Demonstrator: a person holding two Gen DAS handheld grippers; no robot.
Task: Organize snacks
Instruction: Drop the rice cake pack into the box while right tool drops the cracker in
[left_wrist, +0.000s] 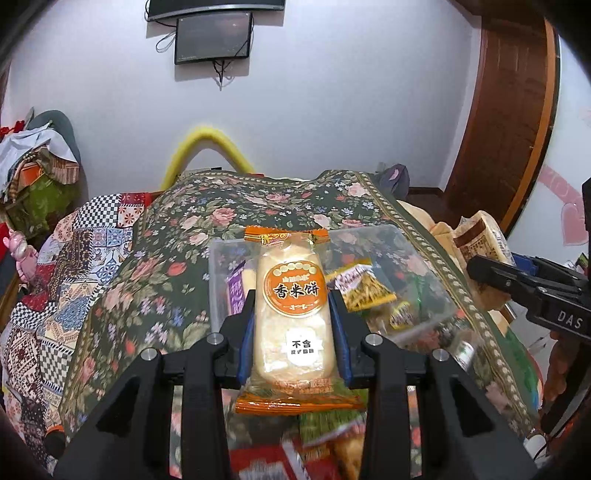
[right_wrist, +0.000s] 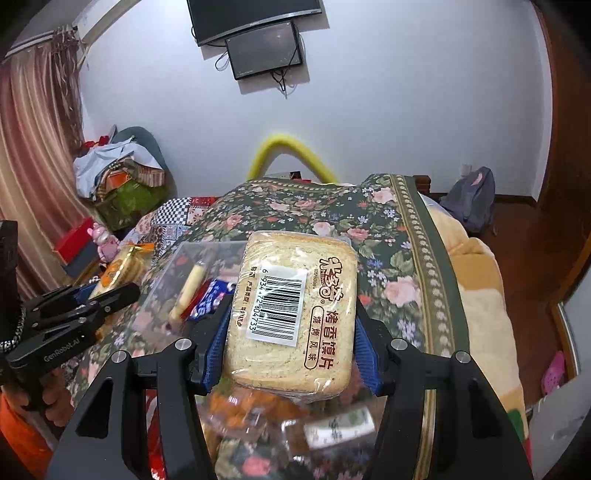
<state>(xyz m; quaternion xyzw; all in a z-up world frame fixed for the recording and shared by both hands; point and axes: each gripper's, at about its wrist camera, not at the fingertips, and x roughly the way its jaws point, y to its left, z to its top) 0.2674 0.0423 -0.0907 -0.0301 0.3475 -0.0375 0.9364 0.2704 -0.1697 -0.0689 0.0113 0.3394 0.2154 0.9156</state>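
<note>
The left gripper (left_wrist: 291, 314) has its blue-padded fingers (left_wrist: 245, 347) clamped on both sides of an orange-and-clear rice cracker packet (left_wrist: 290, 317), held up over the clear rectangular plastic bin (left_wrist: 424, 269) that sits on the dark green floral bedspread (left_wrist: 166, 258). Left wrist view lets you see past the packet into the bin's right half: a yellow snack bag with brown sticks printed on it (left_wrist: 364, 290), plus a purple wrapper (left_wrist: 234, 291) peeking out on the left of the packet.

The right gripper (right_wrist: 291, 332) is squeezing a pale square pack of toasted bread slices (right_wrist: 295, 314), barcode label facing up, also above the bed. From the right wrist view you get the bin's other end instead: a long yellowish stick snack (right_wrist: 186, 291) and a blue-and-red wrapper (right_wrist: 212, 299) lying in it. This view also catches the pink striped curtain (right_wrist: 33, 177) and a grey backpack (right_wrist: 471, 195) by the wall, neither visible from the left side.

Each camera sees the other gripper out at the edge of frame with its snack. Loose snacks below both grippers are too blurred to tell what they are.
</note>
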